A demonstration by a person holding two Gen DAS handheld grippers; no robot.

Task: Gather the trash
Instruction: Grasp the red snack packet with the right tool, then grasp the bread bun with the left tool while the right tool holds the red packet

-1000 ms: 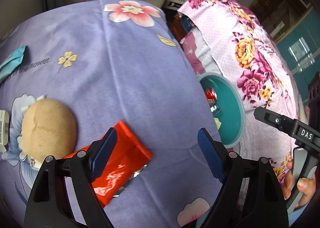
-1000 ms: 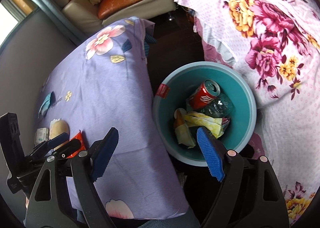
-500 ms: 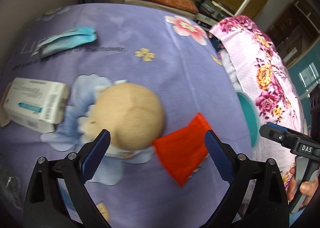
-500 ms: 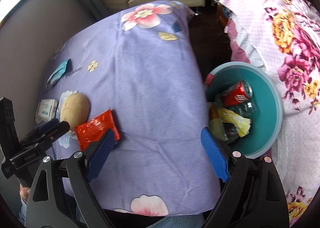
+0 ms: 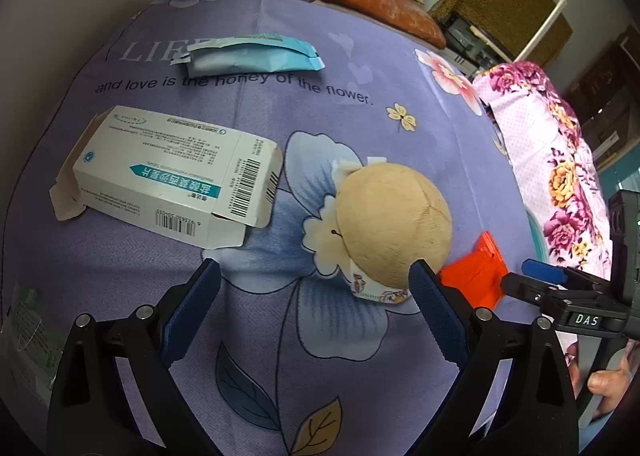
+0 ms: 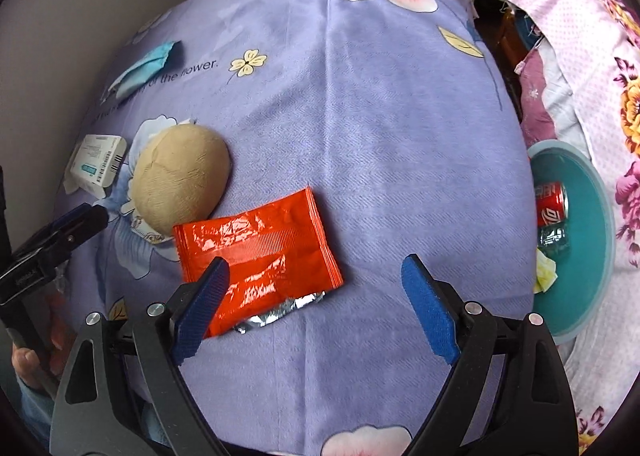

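Tan ball (image 5: 394, 224) hides most of red wrapper (image 5: 478, 270).

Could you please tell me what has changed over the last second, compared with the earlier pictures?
Both grippers swung away from the teal bin toward the trash on the purple cloth. The left gripper now hangs near the white box and tan ball; the right gripper is over the red wrapper. Both opened slightly wider; neither took anything. The trash lies where it was.

Surface (image 6: 380, 136) under lilac floral cloth carries: red foil wrapper (image 6: 256, 244), tan round object (image 6: 180, 184), white carton (image 5: 168, 180), blue packet (image 5: 252, 58).
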